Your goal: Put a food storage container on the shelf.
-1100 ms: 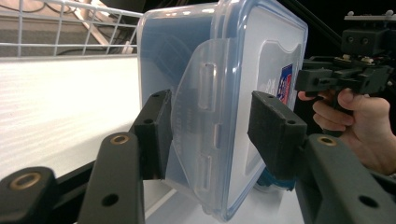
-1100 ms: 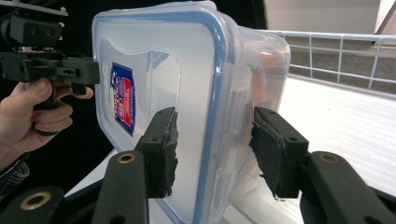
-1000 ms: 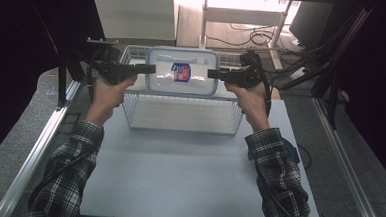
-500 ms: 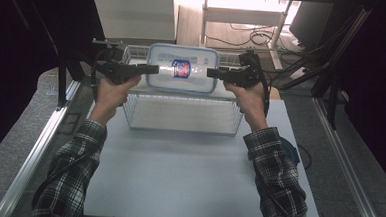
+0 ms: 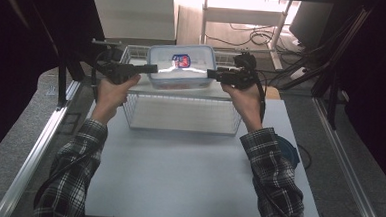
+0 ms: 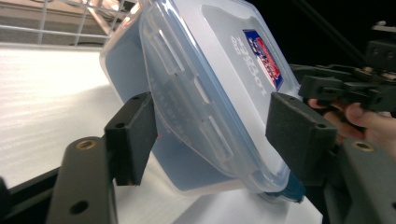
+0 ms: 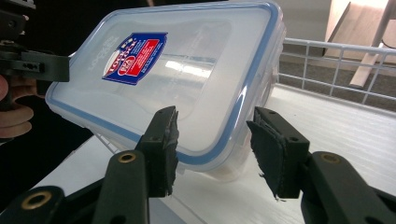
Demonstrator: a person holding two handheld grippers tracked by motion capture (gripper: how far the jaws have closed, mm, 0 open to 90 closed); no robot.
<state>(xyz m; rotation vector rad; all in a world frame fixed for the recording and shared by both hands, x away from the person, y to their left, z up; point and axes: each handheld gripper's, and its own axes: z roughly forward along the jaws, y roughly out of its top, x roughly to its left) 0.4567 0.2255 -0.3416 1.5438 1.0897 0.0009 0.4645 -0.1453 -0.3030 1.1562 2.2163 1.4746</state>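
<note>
Above the white table (image 5: 187, 178) and a wire basket (image 5: 180, 115), a lidded clear box (image 5: 182, 67) with a red-blue label hangs between the left gripper (image 5: 153, 68) and right gripper (image 5: 212, 74), each one's fingers spread around an end, contact unclear.

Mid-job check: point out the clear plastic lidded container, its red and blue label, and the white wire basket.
Clear plastic lidded container (image 5: 183, 73), high view, on the lid's bare centre.
Red and blue label (image 7: 135, 58), right gripper view, on the sticker's middle.
White wire basket (image 5: 180, 130), high view, on the near bottom rim.
</note>
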